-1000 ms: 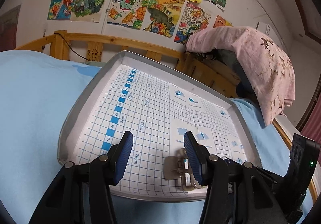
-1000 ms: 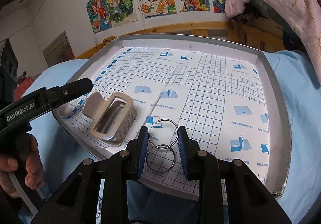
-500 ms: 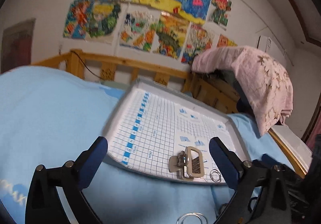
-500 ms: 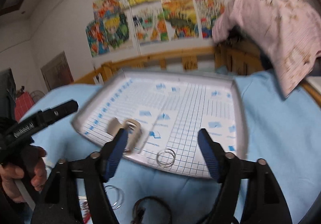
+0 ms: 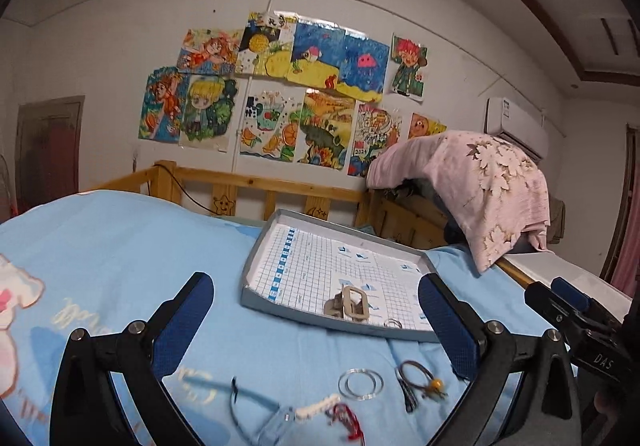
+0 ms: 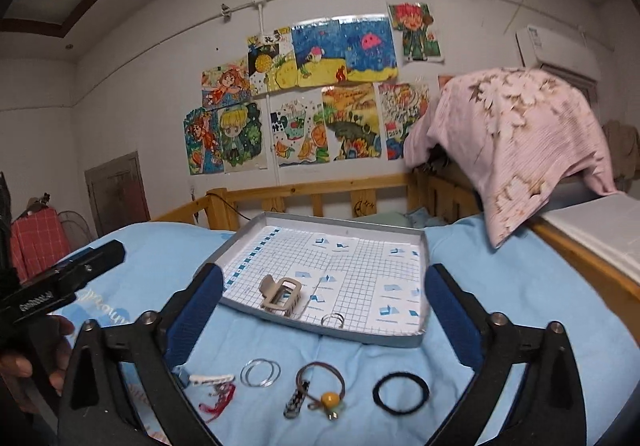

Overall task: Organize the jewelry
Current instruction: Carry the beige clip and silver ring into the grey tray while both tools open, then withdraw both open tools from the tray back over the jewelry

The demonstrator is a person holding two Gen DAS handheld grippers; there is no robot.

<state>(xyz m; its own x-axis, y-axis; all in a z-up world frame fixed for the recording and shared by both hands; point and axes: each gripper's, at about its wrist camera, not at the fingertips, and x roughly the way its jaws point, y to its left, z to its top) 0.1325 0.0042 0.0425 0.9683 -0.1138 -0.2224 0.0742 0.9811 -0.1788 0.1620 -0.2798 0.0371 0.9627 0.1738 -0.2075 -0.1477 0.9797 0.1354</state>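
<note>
So both grippers have backed away from the tray [image 6: 416, 338] since a second ago — then the left gripper [image 5: 316, 322] was right at the beige hair claw [image 6: 280, 296] and the right gripper [image 6: 324, 310] was around the pair of silver rings [image 6: 332, 320]. Both pieces now lie loose in the tray, nothing between either set of pads. Left jaws spread wide and empty; right jaws are opening, near full spread, also empty. Looks like two drops done, next pick pending.

Tray sits mid-frame in both views on the blue bedsheet [image 6: 520, 286], lined with blue grid paper. Contents: hair claw at its lower left, rings at the near edge, just right of the claw, apart from it. Rest of the tray is bare liner.

Still outside, along the bottom of the right wrist view, left to right — white clip [image 6: 210, 378] with some red thread, second pair of silver hoops [image 6: 260, 372], brown band with yellow bead [image 6: 324, 386], black hair tie [image 6: 400, 392]. Four-ish pieces left, so roughly a third done.
</note>
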